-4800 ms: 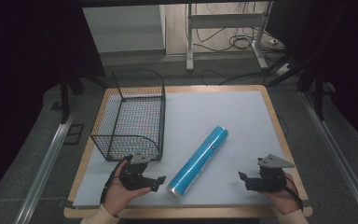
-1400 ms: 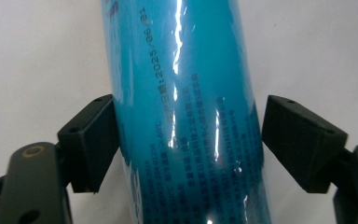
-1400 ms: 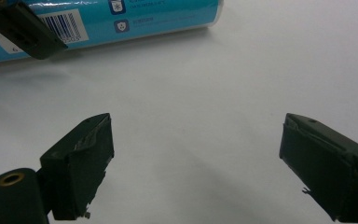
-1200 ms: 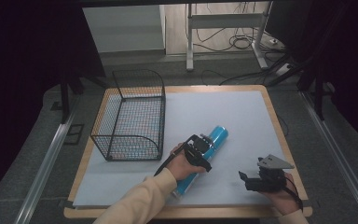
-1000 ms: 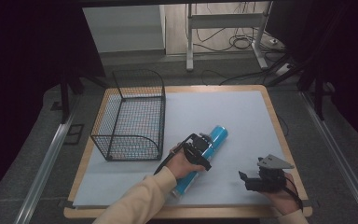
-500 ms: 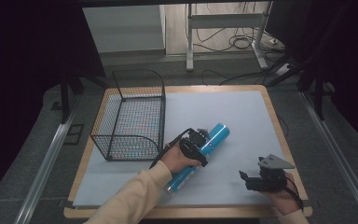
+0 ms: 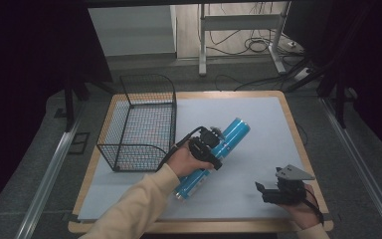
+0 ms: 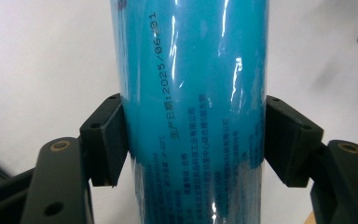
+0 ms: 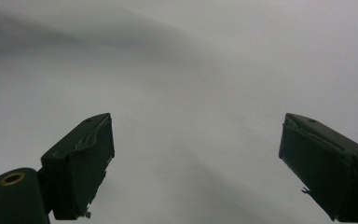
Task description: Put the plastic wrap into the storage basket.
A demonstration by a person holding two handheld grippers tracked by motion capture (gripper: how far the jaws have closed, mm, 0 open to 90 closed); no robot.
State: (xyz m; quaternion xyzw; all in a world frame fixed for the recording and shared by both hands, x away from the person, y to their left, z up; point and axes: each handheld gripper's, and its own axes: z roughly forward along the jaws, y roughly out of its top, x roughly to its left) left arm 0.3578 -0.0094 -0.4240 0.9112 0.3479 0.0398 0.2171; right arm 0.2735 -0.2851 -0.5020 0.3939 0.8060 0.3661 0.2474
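Note:
A long blue tube [image 7: 235, 130] with a glossy wrap lies aslant over the middle of the white mat [image 7: 263, 114]. My left gripper [image 7: 210, 148] is shut across its middle, and a hand in a cream sleeve holds the gripper. In the left gripper view both black pads [image 8: 106, 137] press the sides of the tube [image 8: 191, 84], which bears printed text; my left gripper [image 8: 193, 137] spans it. My right gripper [image 7: 264, 192] rests at the near right of the mat, open. The right gripper view has my right gripper [image 9: 196, 144] with jaws wide apart over bare mat.
A black wire basket [image 7: 146, 77] stands at the left of the table, just left of the tube. The wooden table edge [image 7: 298, 139] borders the mat. Desk legs and cables lie on the floor beyond the table.
My left gripper went from the near left of the mat to the tube and shut on it. Tube and gripper have since shifted a little left and away. The right gripper stayed put.

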